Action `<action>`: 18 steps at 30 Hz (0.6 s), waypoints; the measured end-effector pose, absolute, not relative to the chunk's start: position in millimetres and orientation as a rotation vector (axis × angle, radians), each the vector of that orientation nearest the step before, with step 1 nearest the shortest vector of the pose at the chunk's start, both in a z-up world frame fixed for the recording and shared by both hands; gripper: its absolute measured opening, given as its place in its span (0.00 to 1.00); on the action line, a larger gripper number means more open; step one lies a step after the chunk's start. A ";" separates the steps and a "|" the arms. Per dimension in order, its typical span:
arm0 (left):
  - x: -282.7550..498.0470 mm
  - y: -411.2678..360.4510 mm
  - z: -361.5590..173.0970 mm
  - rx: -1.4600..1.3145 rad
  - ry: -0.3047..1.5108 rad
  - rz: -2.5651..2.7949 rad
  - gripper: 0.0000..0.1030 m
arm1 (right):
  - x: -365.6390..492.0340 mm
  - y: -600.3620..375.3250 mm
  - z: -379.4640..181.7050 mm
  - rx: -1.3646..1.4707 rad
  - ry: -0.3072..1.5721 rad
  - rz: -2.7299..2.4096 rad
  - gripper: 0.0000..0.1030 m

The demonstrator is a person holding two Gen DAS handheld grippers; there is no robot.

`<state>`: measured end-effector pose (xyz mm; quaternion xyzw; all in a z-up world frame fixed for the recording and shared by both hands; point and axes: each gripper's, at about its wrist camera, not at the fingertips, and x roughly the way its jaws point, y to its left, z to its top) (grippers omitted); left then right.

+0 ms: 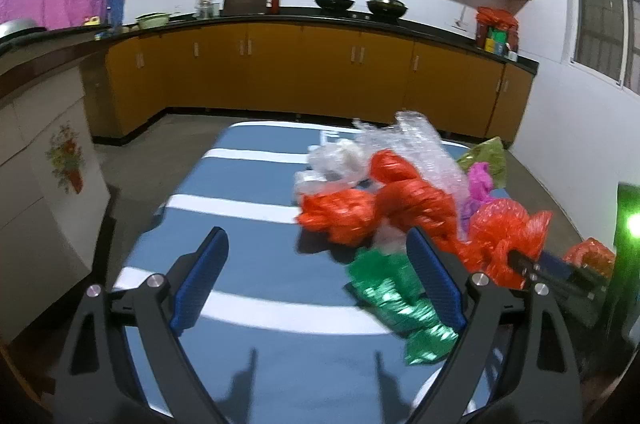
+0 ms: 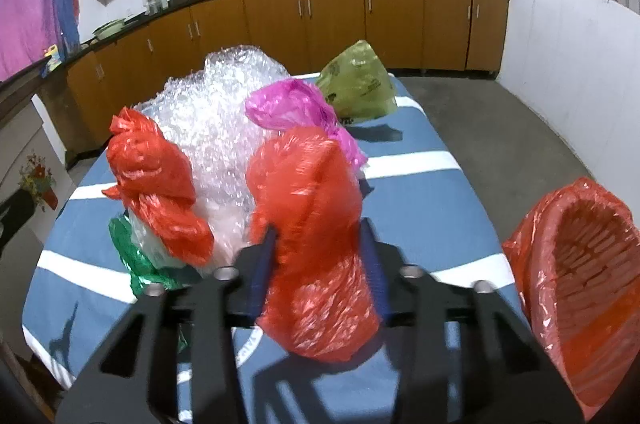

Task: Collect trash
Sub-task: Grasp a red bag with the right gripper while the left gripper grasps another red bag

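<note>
Gripping a red bag [image 2: 316, 244], the right gripper [image 2: 318, 256] has its blue pads pressed against both sides of the crumpled plastic above the blue, white-striped table [image 2: 420, 200]. No earlier state is described here. The left gripper [image 1: 316, 276] stands with its jaws wide apart over the table; nothing lies between its pads. A green bag [image 1: 396, 304] lies on the table just beside the left gripper's right-hand finger, partly behind it.

Trash pile, centre of the table:
- a second red bag [image 2: 156, 184], twisted, to the left of the held one;
- bubble wrap [image 2: 216, 120] behind both red bags;
- a pink bag [image 2: 292, 108] behind the held bag;
- an olive bag [image 2: 356, 84] at the far edge.

A bin [image 2: 580, 264] lined with red plastic stands at the table's right edge, mouth facing the right wrist camera.
</note>
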<state>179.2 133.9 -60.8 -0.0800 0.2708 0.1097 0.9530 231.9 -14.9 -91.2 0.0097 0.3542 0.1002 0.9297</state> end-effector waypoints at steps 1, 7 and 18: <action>183.9 130.1 -60.8 -0.161 0.550 0.215 0.86 | 230.1 -16.7 -91.8 0.019 0.723 0.209 0.28; 219.9 102.8 -60.4 -0.149 0.561 0.161 0.86 | 219.8 -41.9 -87.2 0.049 0.695 0.223 0.08; 273.9 84.6 -81.6 -0.142 0.677 0.156 0.75 | 220.1 -65.9 -90.8 0.095 0.700 0.219 0.08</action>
